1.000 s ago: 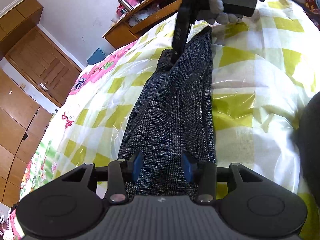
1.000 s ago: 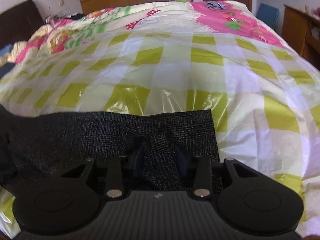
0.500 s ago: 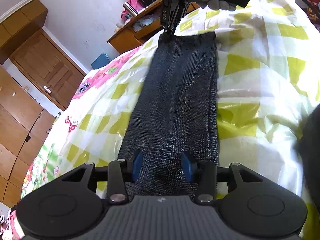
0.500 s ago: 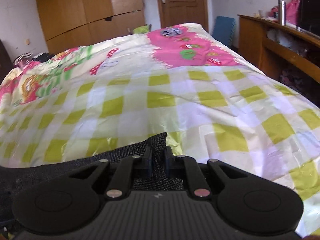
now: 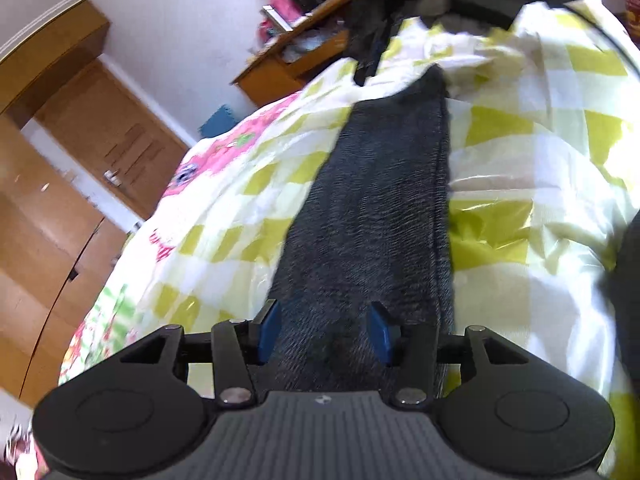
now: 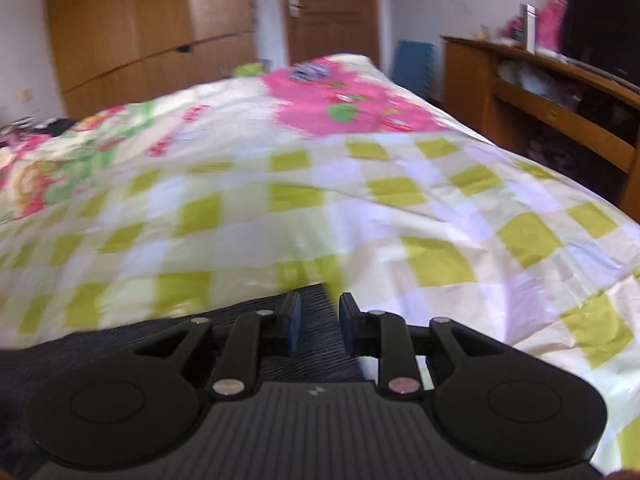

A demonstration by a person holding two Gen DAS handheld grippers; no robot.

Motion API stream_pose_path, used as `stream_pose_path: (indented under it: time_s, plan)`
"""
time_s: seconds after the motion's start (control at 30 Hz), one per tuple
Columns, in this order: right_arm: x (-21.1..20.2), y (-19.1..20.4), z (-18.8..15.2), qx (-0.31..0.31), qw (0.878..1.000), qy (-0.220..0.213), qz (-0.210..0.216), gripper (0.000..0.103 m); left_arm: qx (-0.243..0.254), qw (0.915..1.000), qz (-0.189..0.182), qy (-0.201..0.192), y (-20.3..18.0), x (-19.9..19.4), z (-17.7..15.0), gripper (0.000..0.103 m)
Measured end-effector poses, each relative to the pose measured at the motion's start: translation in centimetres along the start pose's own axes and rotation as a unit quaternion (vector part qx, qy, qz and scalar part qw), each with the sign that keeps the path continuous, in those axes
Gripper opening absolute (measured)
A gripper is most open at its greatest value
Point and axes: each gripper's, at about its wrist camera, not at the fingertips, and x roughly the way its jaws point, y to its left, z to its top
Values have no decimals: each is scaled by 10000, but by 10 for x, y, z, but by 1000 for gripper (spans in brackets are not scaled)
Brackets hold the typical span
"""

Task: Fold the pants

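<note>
Laying out: the pants (image 5: 372, 216) lie as one long dark strip along the bed (image 5: 532, 184), and I judge this to be the let-go after straightening them, before the first cross fold.
Left tongs: my left tongs (image 5: 324, 332) sit over the near end of the strip, jaws opening, blue pads clear of the cloth on both sides, so nothing is pinched, though the fabric runs between them.
Right tongs: my right tongs (image 6: 319, 326) hover above the far end's corner, jaws opening too; dark cloth shows below the gap, but the pads do not press on it.
Next move: I reckon it calls for a fresh pinch at one end, both layers caught together, then a carry over to meet the other end squarely.
Cloth: dark, finely flecked knit or weave, soft and limp, with a doubled edge along one long side; likely to sag if lifted by a single corner.
Bed cover: slick, shiny sheet of yellow-green and white checks, crinkled, with a pink cartoon print farther off.
Risk: on that glossy cover the strip may slide as I pull.
</note>
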Motion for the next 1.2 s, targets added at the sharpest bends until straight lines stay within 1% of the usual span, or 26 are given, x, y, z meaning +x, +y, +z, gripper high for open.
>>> stream_pose_path:
  time_s: [0.07, 0.1, 0.13, 0.17, 0.2, 0.27, 0.3, 0.33, 0.4, 0.47, 0.5, 0.53, 0.57, 0.6, 0.63, 0.67, 0.7, 0.73, 0.77, 0.8, 0.87, 0.97, 1.03, 1.1, 1.17, 1.2]
  plan:
    - [-6, 22, -13, -166, 9994, 79, 277, 22, -169, 9998, 47, 135, 3, -5, -9, 65]
    - [-1, 30, -20, -192, 9985, 246, 442, 23, -229, 9993, 35, 282, 2, -6, -15, 66]
    - [10, 37, -27, -154, 9976, 483, 470, 26, -288, 9987, 19, 432, 0, -5, -21, 66]
    - [26, 40, -35, -85, 9959, 826, 351, 25, -372, 9981, 17, 497, -1, -7, -28, 66]
    - [36, 41, -42, -37, 9957, 883, 285, 23, -471, 9975, 6, 529, 0, -11, -32, 65]
    - [35, 47, -38, -29, 9965, 834, 54, 24, -573, 9967, 31, 579, 5, -21, -36, 66]
    - [31, 53, -32, 12, 9967, 814, -66, 29, -567, 9967, 90, 567, 8, -27, -37, 66]
    - [22, 61, -27, 6, 9975, 707, -62, 28, -562, 9968, 195, 532, 11, -35, -40, 66]
    - [3, 89, -20, -260, 9982, 470, 282, 28, -626, 9959, 370, 541, 18, -48, -48, 66]
    - [-10, 126, -19, -542, 9953, 406, 689, 28, -796, 9933, 567, 613, 28, -58, -63, 66]
    - [-12, 144, -20, -623, 9931, 430, 894, 28, -890, 9913, 685, 685, 32, -63, -70, 66]
    - [-12, 163, -23, -715, 9890, 519, 1187, 26, -1000, 9888, 783, 780, 37, -67, -79, 66]
    - [-10, 181, -28, -785, 9843, 620, 1456, 27, -1120, 9858, 873, 896, 42, -70, -90, 67]
    - [-4, 197, -38, -862, 9799, 803, 1611, 28, -1211, 9826, 963, 1023, 44, -74, -101, 67]
    - [7, 213, -47, -988, 9755, 1134, 1605, 30, -1275, 9793, 1015, 1199, 46, -77, -113, 69]
    - [19, 225, -58, -1197, 9707, 1444, 1503, 31, -1337, 9753, 1005, 1442, 47, -78, -127, 69]
    - [23, 234, -67, -1522, 9693, 1421, 1305, 30, -1414, 9722, 1054, 1538, 49, -82, -139, 69]
    - [21, 240, -69, -1696, 9693, 1327, 1188, 31, -1495, 9704, 1115, 1534, 50, -90, -147, 69]
    - [18, 242, -66, -1611, 9717, 1338, 1094, 32, -1581, 9683, 1152, 1553, 53, -98, -153, 69]
    - [13, 238, -62, -1384, 9756, 1350, 1042, 33, -1654, 9664, 1199, 1560, 55, -105, -157, 69]
    - [-2, 226, -57, -949, 9831, 1236, 959, 33, -1752, 9633, 1329, 1540, 56, -115, -163, 70]
    - [-23, 203, -63, -399, 9900, 1158, 707, 34, -1865, 9624, 1408, 1386, 53, -125, -165, 70]
    - [-34, 182, -71, 85, 9925, 1082, 557, 33, -1900, 9642, 1399, 1207, 50, -125, -158, 70]
    - [-41, 158, -75, 703, 9913, 1002, 479, 32, -1883, 9682, 1256, 1064, 50, -122, -153, 70]
    - [-48, 133, -79, 1486, 9837, 879, 509, 35, -1710, 9748, 991, 1035, 43, -113, -145, 70]
    - [-52, 123, -82, 1738, 9804, 803, 465, 36, -1530, 9783, 927, 1050, 37, -106, -140, 70]
